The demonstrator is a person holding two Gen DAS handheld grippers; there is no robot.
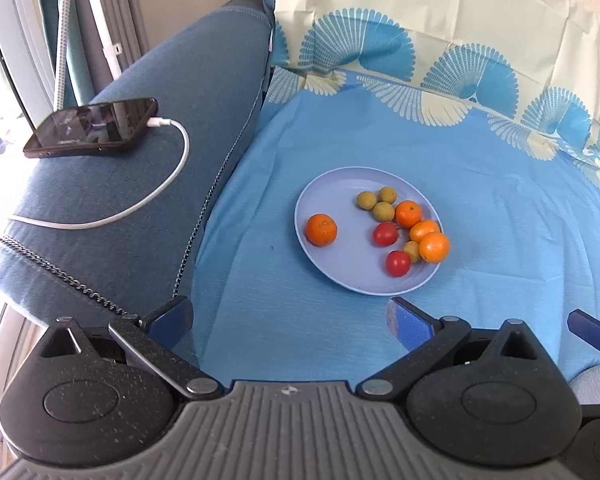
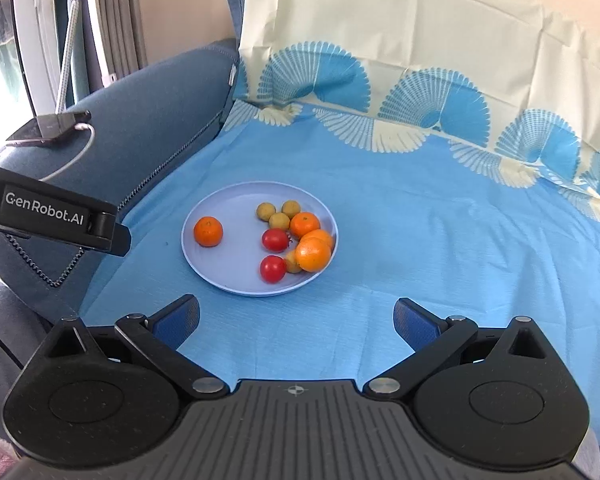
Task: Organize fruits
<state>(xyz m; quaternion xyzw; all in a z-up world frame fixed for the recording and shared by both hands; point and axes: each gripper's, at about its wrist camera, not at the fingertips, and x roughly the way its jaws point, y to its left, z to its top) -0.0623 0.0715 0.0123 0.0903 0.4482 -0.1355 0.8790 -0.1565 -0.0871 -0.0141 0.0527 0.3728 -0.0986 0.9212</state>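
- Plate (image 1: 332, 272) (image 2: 228, 276): pale blue, round, lies flat on the blue sheet (image 1: 500, 240) (image 2: 440, 248) that covers a sofa seat. All the fruit sits on it.
- Lone orange (image 1: 321, 229) (image 2: 208, 231): on the plate's left part, well apart from the other fruit.
- Oranges (image 1: 433, 247) (image 2: 313, 254): three more, bunched along the plate's right rim and touching one another.
- Tomatoes (image 1: 385, 234) (image 2: 275, 239): two, red; one near the plate's middle, the other (image 1: 397, 263) (image 2: 272, 268) closer to the near rim.
- Small fruits (image 1: 366, 200) (image 2: 265, 211): three yellow-green ones clustered at the far side of the plate; a fourth (image 1: 412, 251) (image 2: 292, 262) is wedged between the near tomato and the nearest orange.
- Left gripper (image 1: 290, 322) (image 2: 60, 216): jaws spread wide, nothing between them — held above the sheet on the near side of the plate, touching no fruit. In the right wrist view its body shows at the left edge, over the armrest.
- Right gripper (image 2: 296, 322) (image 1: 590, 330): jaws spread wide, nothing held — also above the sheet, near side of the plate, just beside the left gripper.
- Armrest (image 1: 148, 208) (image 2: 152, 112): dark blue, left of the sheet. A phone (image 1: 92, 128) (image 2: 50, 128) lies on it with a white cable (image 1: 156, 196) (image 2: 74, 154) plugged in.
- Backrest: the sheet's cream part with blue fan print (image 1: 460, 20) (image 2: 420, 40) hangs over it behind the plate.
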